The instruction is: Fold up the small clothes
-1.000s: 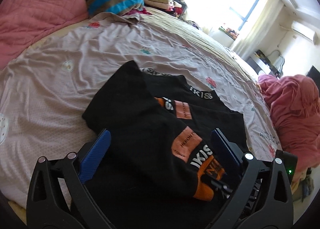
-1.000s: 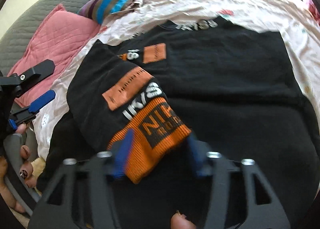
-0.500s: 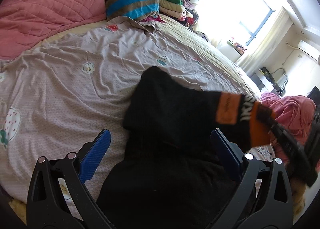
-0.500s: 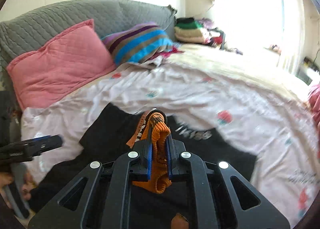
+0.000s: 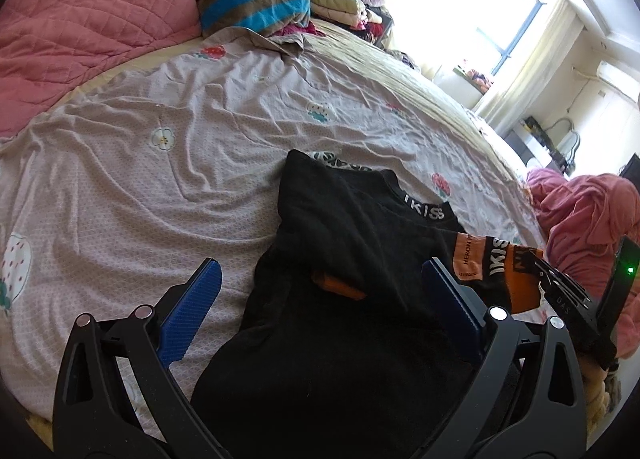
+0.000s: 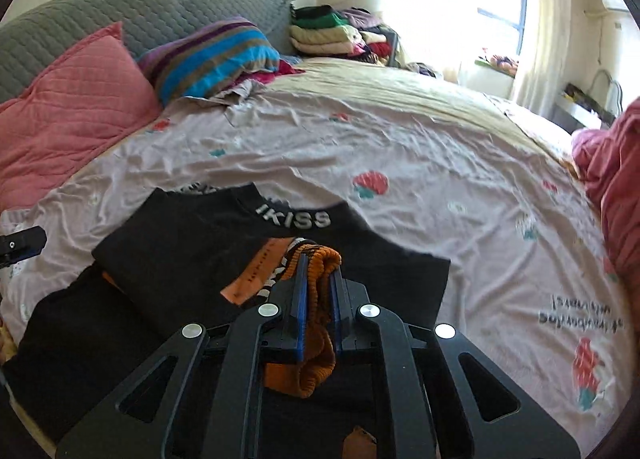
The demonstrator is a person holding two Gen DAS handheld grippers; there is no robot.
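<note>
Mid sleeve-fold: right gripper [image 6: 319, 291] pinching the cuff [image 6: 316, 339], left gripper [image 5: 320, 299] wide open; next, lay cuff toward 12 o'clock on the sweater [image 5: 340, 219].

— How many garments lie spread on the bed [image 6: 400, 147]?
— One black sweater [image 5: 360, 243], with one orange cuff [image 6: 316, 271].
— Pillows?
— Two: one pink pillow [image 6: 76, 107], one striped pillow [image 6: 212, 55].
— Hand-held grippers?
— Two: the left hand-held gripper [image 5: 320, 295] and the right hand-held gripper [image 6: 319, 291].
— Clothes stacks?
— One folded pile [image 6: 332, 35].
</note>
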